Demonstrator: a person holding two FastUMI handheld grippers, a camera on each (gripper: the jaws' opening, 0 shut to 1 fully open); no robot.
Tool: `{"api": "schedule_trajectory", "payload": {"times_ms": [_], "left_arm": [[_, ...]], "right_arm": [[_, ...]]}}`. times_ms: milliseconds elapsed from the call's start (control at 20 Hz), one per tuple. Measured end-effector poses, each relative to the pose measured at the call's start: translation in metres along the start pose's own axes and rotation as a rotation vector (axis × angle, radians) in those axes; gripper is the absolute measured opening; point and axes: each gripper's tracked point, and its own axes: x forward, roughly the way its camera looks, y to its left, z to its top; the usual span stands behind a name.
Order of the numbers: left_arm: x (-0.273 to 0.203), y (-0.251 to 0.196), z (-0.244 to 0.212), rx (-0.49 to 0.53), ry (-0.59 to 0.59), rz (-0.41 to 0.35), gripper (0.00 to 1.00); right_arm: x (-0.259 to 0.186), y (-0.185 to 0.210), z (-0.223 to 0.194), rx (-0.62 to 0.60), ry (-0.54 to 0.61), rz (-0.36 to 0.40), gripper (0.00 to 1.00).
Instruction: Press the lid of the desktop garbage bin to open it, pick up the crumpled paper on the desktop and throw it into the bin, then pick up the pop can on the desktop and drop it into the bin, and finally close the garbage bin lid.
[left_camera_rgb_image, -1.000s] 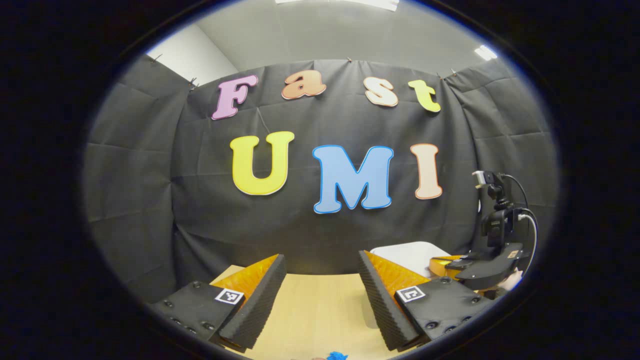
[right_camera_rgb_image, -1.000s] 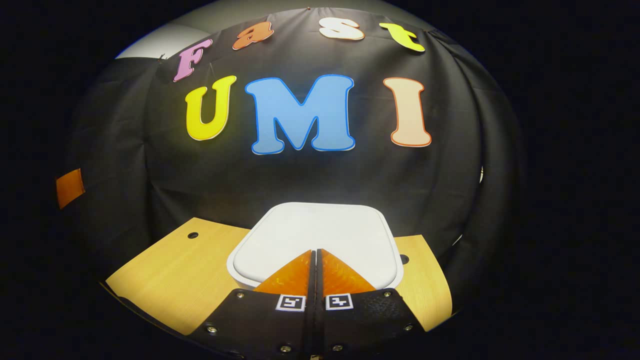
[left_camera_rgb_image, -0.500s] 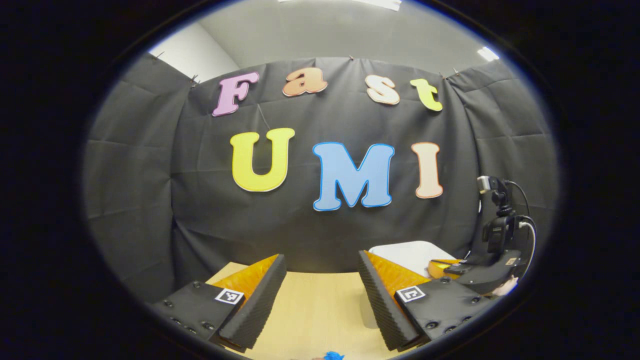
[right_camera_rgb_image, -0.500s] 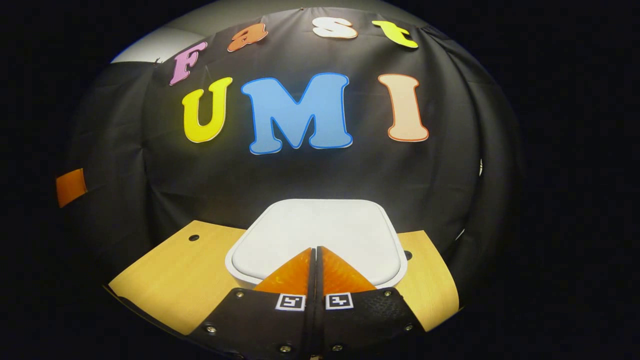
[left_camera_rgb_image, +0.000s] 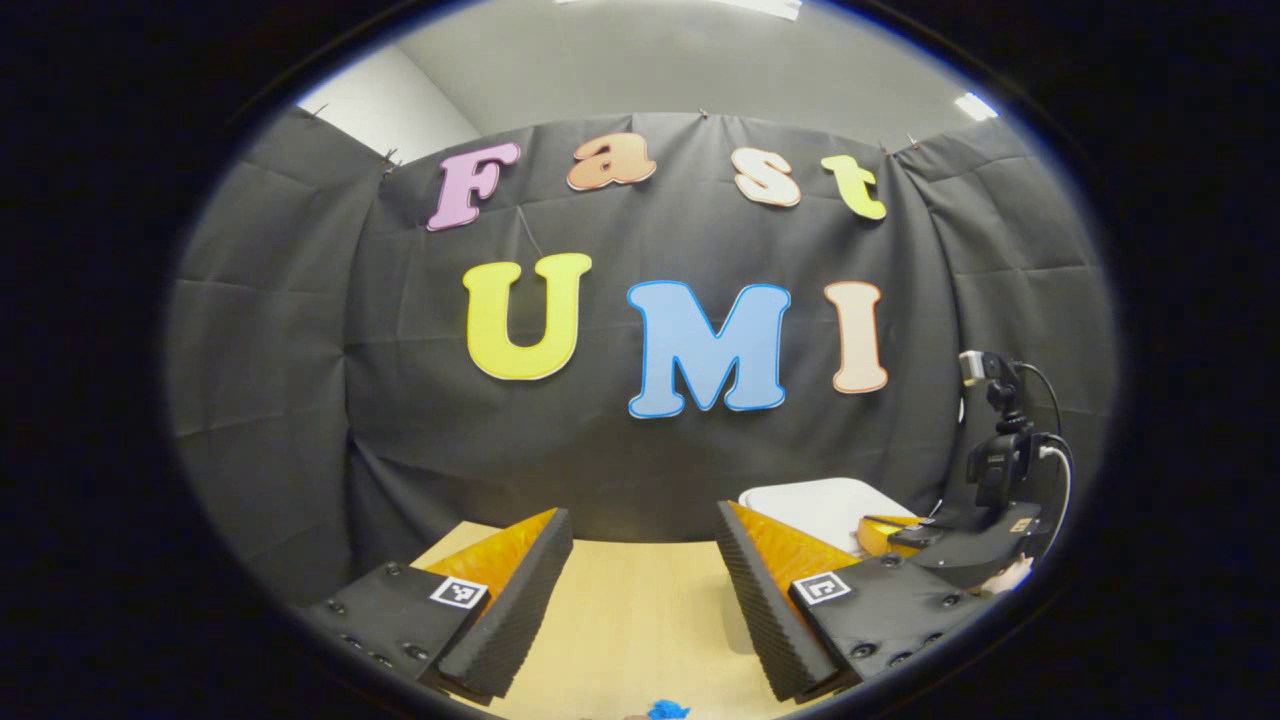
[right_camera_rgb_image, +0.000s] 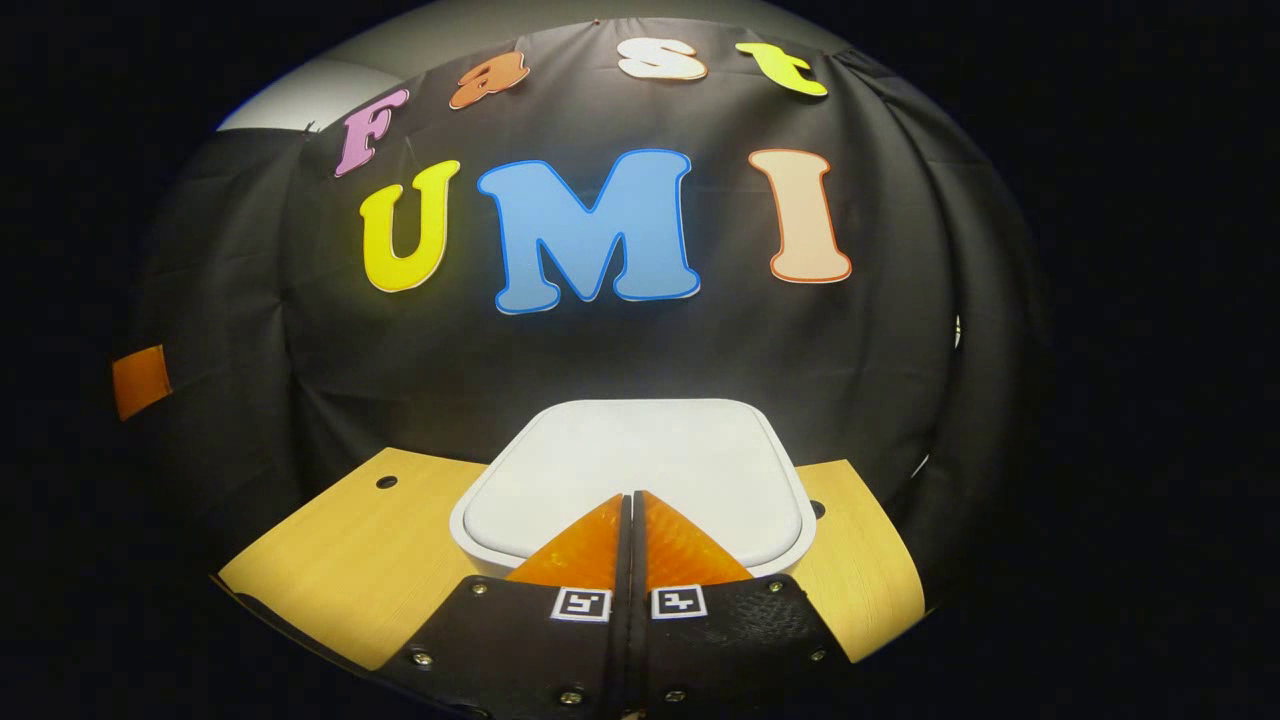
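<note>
The white garbage bin (right_camera_rgb_image: 630, 455) stands at the back of the wooden desk with its flat lid down. My right gripper (right_camera_rgb_image: 632, 497) is shut with nothing between its fingers, and its tips sit over the near edge of the lid; I cannot tell whether they touch it. In the left gripper view the bin's lid (left_camera_rgb_image: 815, 500) lies to the right, with the right gripper (left_camera_rgb_image: 905, 535) and its camera mount above it. My left gripper (left_camera_rgb_image: 643, 512) is held open over bare desk, holding nothing.
The wooden desk (right_camera_rgb_image: 350, 540) has small round holes (right_camera_rgb_image: 386, 482) near its back edge. The black cloth wall hangs close behind the bin. A small blue thing (left_camera_rgb_image: 668, 710), mostly cut off, lies at the bottom edge of the left gripper view.
The right gripper has shifted slightly over the bin lid, staying shut. The left gripper has tilted a little and stays open.
</note>
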Motion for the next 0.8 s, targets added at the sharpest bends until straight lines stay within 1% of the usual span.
{"api": "schedule_trajectory", "payload": {"times_ms": [200,800], "left_arm": [[-0.0017,-0.0009,0.0007,-0.001,-0.001,0.001,0.95],[-0.0037,0.0024,0.0002,0.006,0.0,0.004,0.95]], "right_arm": [[-0.0018,-0.0002,-0.0016,-0.008,-0.007,-0.008,0.01],[-0.0058,0.0009,0.0063,0.049,-0.019,-0.01,0.01]]}}
